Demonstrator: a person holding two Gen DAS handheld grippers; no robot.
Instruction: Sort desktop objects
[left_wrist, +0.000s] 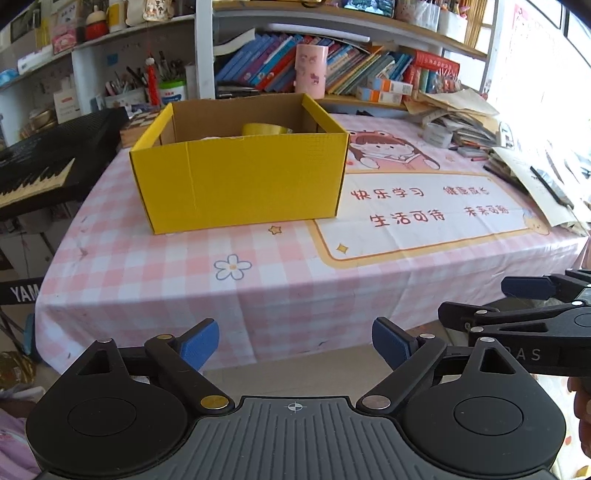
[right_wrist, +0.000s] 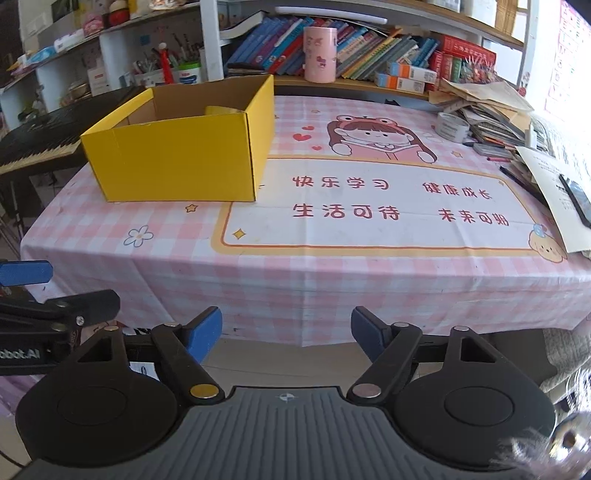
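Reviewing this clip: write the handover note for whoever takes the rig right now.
Left gripper: open, empty, held short of the table's near edge.
Right gripper: open, empty, likewise off the table.
Yellow box sits on the left of the table; a yellow tape roll is already inside.
Left: a grey tape roll by the paper pile at the right may still need sorting.

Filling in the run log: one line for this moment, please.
left gripper open, empty | right gripper open, empty | yellow box holds tape roll
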